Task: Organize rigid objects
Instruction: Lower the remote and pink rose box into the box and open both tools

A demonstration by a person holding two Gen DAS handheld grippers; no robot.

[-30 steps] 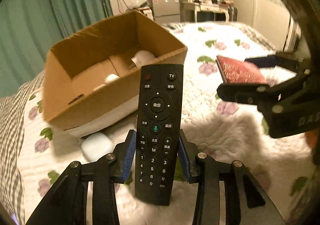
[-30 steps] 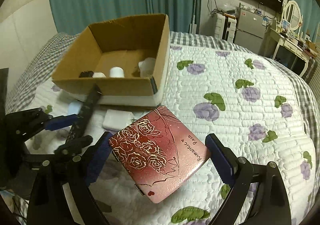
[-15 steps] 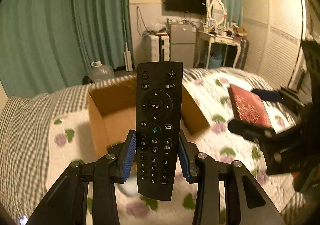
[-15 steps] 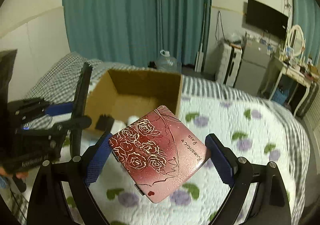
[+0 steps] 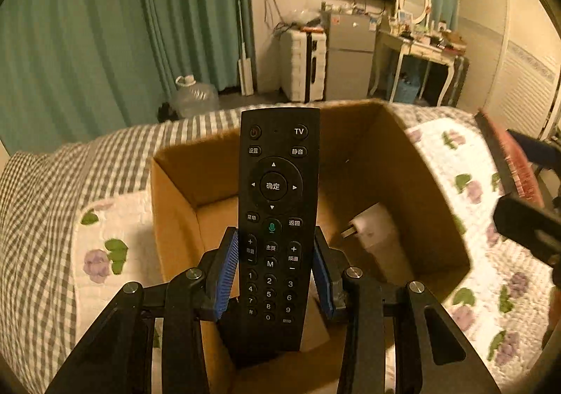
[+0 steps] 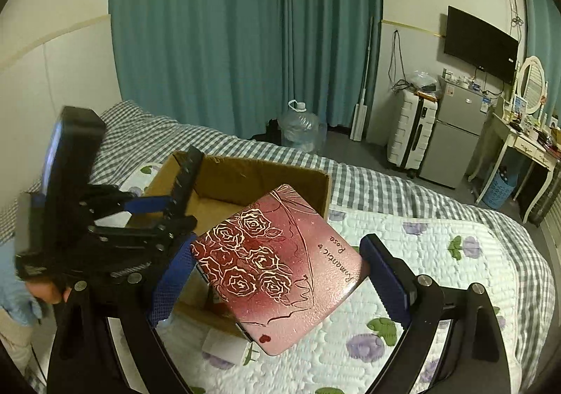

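My left gripper [image 5: 275, 271] is shut on a black TV remote [image 5: 277, 204], held upright over the open cardboard box [image 5: 427, 190] on the bed. A white plug adapter [image 5: 377, 229] lies inside the box. My right gripper [image 6: 277, 274] is shut on a red rose-patterned case [image 6: 280, 260], held above the box's [image 6: 245, 180] near right corner. The left gripper with the remote [image 6: 186, 180] shows at the left of the right wrist view. The case's edge [image 5: 508, 162] shows at the right of the left wrist view.
The bed has a white floral quilt [image 6: 438, 253] and a grey checked sheet [image 5: 52, 183]. A white adapter [image 6: 228, 346] lies on the quilt under the case. Beyond the bed are teal curtains [image 6: 245, 36], a water jug [image 6: 301, 127], a suitcase, a fridge and a dressing table.
Both grippers rose from near the quilt and moved forward over the box, each keeping its object. The remote now hangs inside the box's opening.
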